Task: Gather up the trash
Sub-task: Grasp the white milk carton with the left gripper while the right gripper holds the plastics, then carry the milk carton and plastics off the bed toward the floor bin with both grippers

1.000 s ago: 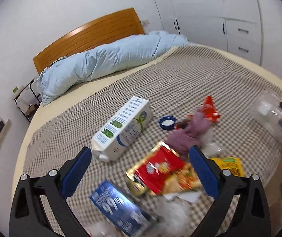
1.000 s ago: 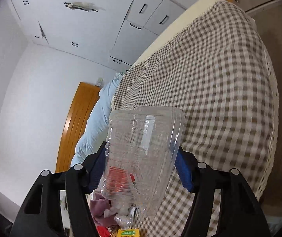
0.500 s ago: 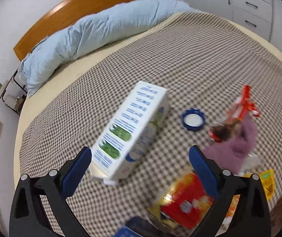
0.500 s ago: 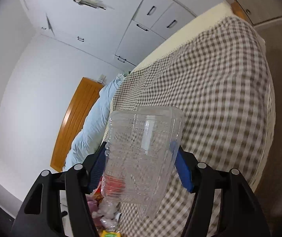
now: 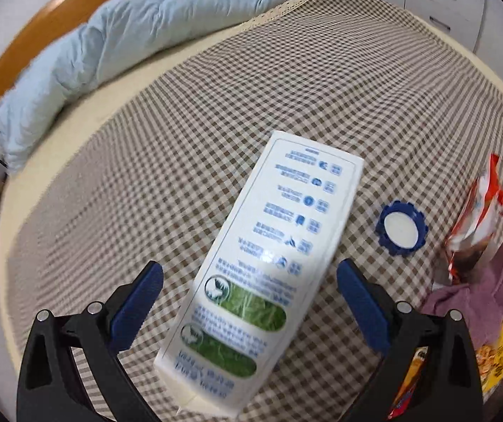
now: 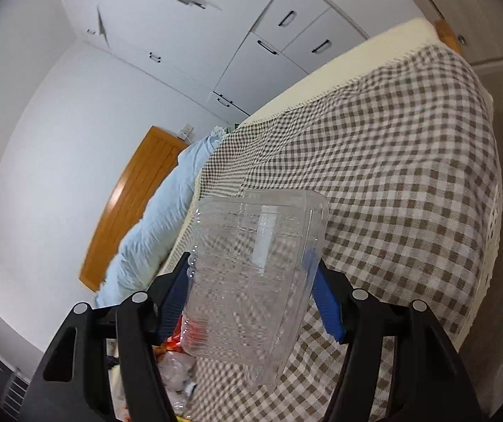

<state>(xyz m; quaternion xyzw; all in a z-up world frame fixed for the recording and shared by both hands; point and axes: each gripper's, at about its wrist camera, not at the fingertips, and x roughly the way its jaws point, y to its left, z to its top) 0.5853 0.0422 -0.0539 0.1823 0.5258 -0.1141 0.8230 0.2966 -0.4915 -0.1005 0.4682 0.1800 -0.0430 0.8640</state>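
A white milk carton (image 5: 265, 267) with blue and green print lies flat on the checked bedspread (image 5: 286, 81). My left gripper (image 5: 249, 299) is open, its blue fingers straddling the carton's near half without touching it. A blue bottle cap (image 5: 401, 228) lies to the carton's right. A red and white wrapper (image 5: 476, 207), a purple cloth (image 5: 480, 292) and yellow snack packets (image 5: 497, 344) lie at the right edge. My right gripper (image 6: 251, 292) is shut on a clear plastic clamshell box (image 6: 251, 274), held above the bedspread (image 6: 392, 161).
A rolled light-blue duvet (image 5: 118, 45) lies along the wooden headboard (image 5: 58, 10). White wardrobes (image 6: 269, 35) stand beyond the bed. More wrappers (image 6: 177, 362) show under the clear box. The bed's foot edge (image 6: 490, 211) drops to the floor on the right.
My left gripper has moved forward and down over the milk carton, leaving the snack packets behind. My right gripper has turned slightly, keeping hold of the clear box.
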